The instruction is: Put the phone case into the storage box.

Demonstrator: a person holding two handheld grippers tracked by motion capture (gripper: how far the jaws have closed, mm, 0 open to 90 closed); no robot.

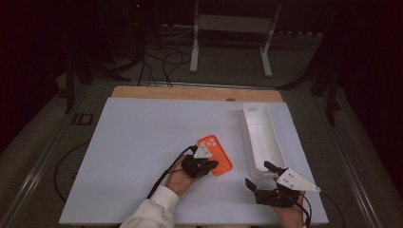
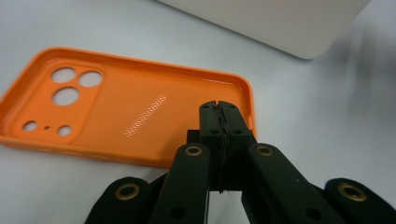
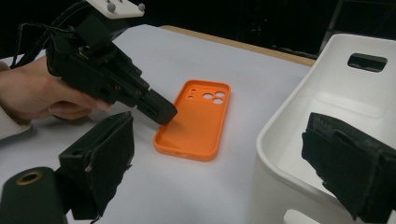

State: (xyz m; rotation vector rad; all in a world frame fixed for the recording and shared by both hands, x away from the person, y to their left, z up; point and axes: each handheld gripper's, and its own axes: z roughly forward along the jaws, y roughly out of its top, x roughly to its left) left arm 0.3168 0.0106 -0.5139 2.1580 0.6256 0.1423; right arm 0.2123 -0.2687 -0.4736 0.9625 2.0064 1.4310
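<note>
An orange phone case (image 1: 216,154) lies open side up on the white table (image 1: 138,142), just left of a long white bin (image 1: 244,128). My left gripper (image 1: 213,165) is shut, its jaws pressed together with nothing between them. In the left gripper view its tip (image 2: 219,109) hangs over the inside of the case (image 2: 130,112), near the end without camera holes. The right gripper view shows that tip (image 3: 163,112) at the case's (image 3: 198,116) left rim. My right gripper (image 1: 259,173) stands open at the bin's near end, one jaw on each side of the bin's wall (image 3: 280,121).
The bin (image 2: 280,23) looks empty inside. A strip of bare wood (image 1: 190,92) runs along the table's far edge. A white frame stand (image 1: 228,28) and cables (image 1: 161,66) sit on the floor beyond, in the dark.
</note>
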